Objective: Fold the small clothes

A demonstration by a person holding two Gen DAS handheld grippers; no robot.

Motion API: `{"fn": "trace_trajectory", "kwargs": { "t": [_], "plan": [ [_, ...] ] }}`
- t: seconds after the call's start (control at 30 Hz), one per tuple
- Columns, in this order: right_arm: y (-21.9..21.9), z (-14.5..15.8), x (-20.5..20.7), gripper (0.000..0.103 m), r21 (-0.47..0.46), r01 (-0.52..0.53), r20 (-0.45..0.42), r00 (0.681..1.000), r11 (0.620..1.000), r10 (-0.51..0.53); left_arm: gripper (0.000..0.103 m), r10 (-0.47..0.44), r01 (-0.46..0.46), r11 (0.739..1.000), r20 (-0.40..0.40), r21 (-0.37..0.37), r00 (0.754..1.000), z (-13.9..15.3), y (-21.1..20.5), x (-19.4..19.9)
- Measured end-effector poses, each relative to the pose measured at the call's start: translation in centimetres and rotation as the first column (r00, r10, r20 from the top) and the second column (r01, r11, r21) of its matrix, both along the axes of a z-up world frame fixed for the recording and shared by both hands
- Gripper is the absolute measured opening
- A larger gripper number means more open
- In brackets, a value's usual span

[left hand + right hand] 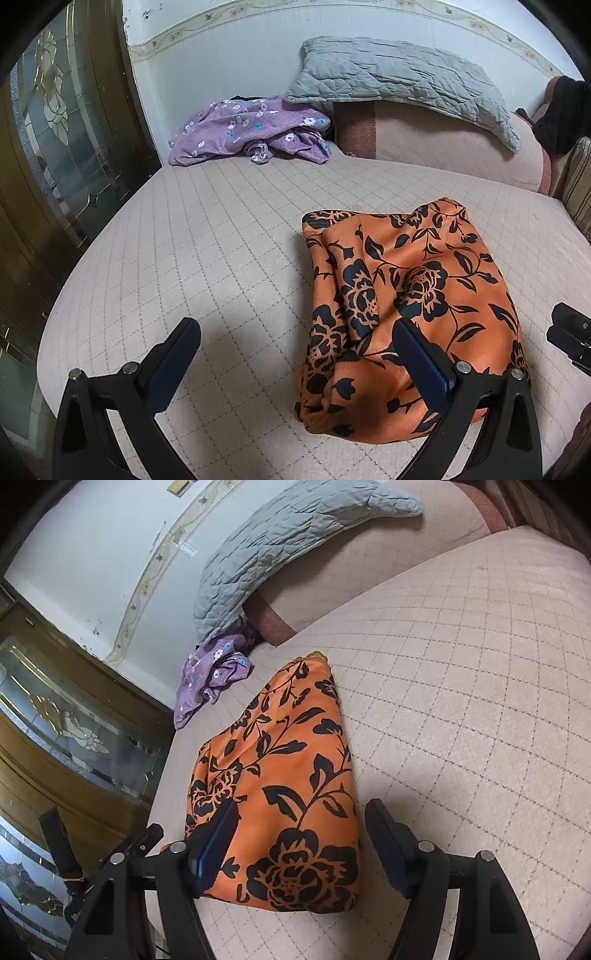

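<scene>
Orange garment (pixel 406 302), black flower print, folded into a compact bundle on pink quilted bed cover (pixel 221 240). Left gripper (pixel 295 343): jaws wide apart, empty, right finger (pixel 421 362) over bundle's near edge, contact not determinable. Right gripper (pixel 299 834): jaws spread, straddling bundle's near corner, pads not pressing. Open cover left of bundle and to its right. Purple flowered garment (pixel 251 129) crumpled well apart near wall, beside grey pillow (pixel 399 74).
</scene>
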State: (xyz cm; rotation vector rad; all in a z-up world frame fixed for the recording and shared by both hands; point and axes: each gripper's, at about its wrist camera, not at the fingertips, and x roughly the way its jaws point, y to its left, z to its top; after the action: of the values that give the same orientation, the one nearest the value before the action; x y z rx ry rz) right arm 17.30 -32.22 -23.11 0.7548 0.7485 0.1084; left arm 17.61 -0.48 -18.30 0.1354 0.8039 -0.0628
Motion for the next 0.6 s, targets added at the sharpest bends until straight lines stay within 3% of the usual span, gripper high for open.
{"fn": "trace_trajectory", "kwargs": {
  "t": [0.6],
  "plan": [
    [-0.4, -0.4, 1.0, 0.075, 0.037, -0.003, -0.006, 1.000, 0.999, 0.003, 0.103, 0.002, -0.002, 1.000, -0.015, 0.012, 1.000, -0.6, -0.9, 0.9]
  ]
}}
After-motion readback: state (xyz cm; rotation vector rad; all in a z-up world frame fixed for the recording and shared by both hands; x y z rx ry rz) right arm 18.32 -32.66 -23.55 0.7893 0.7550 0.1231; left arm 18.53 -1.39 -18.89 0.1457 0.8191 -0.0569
